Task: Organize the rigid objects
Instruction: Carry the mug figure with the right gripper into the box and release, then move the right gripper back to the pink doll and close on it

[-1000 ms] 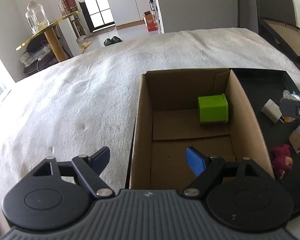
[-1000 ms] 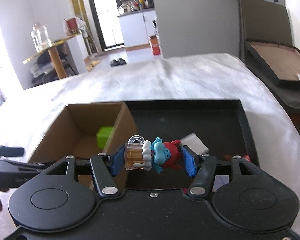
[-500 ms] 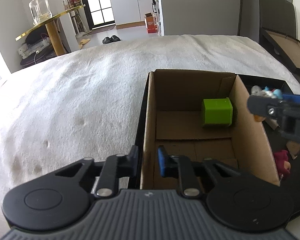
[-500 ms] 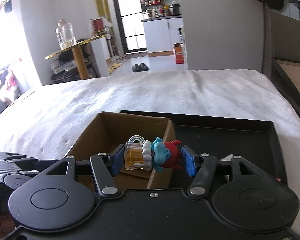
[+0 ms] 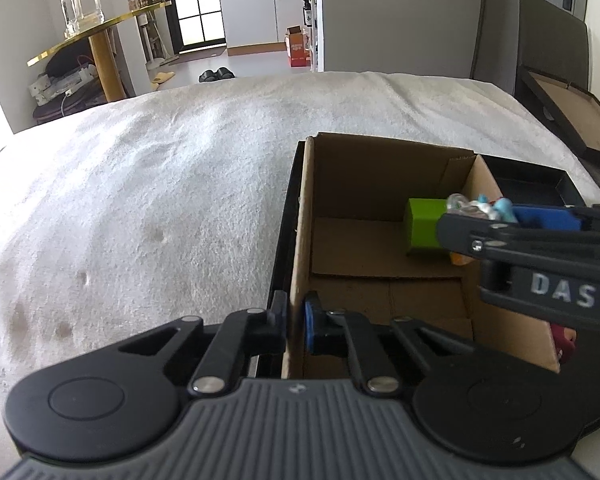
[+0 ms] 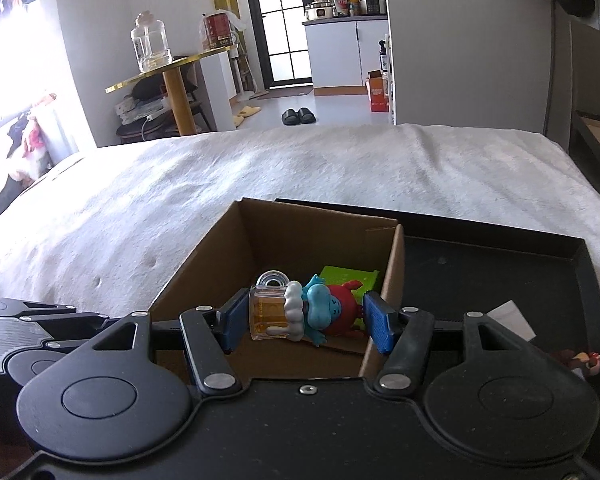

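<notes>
An open cardboard box (image 5: 300, 220) stands inside the left end of a black tray (image 6: 500, 272) on a white blanket. A green block (image 5: 424, 224) lies at the box's far right corner. My left gripper (image 5: 295, 316) is shut on the box's near left wall, one finger outside and one inside. My right gripper (image 6: 306, 316) is shut on a small blue and red figurine with a beer mug (image 6: 320, 308). It holds the figurine above the box's right half, just in front of the green block (image 6: 348, 276). From the left wrist view the figurine (image 5: 476, 206) partly hides the block.
In the tray to the right of the box lie a white adapter (image 6: 510, 316) and a dark red toy (image 6: 580, 360). The white blanket (image 5: 160, 200) spreads left of and behind the box. A flat open box (image 5: 572, 112) sits at the far right.
My left gripper went from wide open to shut on the box's left wall. My right gripper carried the figurine leftwards, from over the tray to over the box.
</notes>
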Demonstrator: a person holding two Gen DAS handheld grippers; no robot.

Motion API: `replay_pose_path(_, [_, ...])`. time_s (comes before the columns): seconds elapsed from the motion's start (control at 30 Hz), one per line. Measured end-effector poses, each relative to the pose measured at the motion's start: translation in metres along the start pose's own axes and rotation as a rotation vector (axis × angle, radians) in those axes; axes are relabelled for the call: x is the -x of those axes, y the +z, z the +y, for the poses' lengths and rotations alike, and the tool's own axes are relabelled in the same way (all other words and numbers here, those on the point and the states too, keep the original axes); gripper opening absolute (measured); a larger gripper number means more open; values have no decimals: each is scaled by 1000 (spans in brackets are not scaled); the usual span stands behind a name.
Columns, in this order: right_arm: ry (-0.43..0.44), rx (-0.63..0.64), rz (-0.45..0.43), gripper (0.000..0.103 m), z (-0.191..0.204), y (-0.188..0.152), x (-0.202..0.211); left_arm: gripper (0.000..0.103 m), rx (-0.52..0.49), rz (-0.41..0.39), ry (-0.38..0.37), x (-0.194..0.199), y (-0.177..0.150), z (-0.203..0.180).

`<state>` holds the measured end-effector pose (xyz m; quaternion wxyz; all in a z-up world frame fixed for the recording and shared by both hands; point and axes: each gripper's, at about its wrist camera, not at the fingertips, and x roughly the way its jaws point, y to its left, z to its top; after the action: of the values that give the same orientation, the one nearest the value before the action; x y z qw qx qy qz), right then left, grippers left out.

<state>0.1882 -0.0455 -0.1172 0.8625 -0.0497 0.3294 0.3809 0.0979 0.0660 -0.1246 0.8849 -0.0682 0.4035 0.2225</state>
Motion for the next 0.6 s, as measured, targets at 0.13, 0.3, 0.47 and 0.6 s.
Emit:
replay_pose_path(0.13, [7, 6, -1, 59, 6, 5, -7, 8, 7, 0, -9, 0, 0, 2])
replay_pose_path(0.3, [7, 4, -27, 61, 12, 12, -12, 8, 8, 7, -6, -2, 2, 1])
replay_pose_path(0.47, [10, 0, -11, 62, 9, 9, -11, 9, 8, 10, 6, -1, 3, -1])
replay_pose_path(0.6, [0, -16, 10, 62, 0, 5, -6, 9, 0, 14, 24, 0, 4, -4])
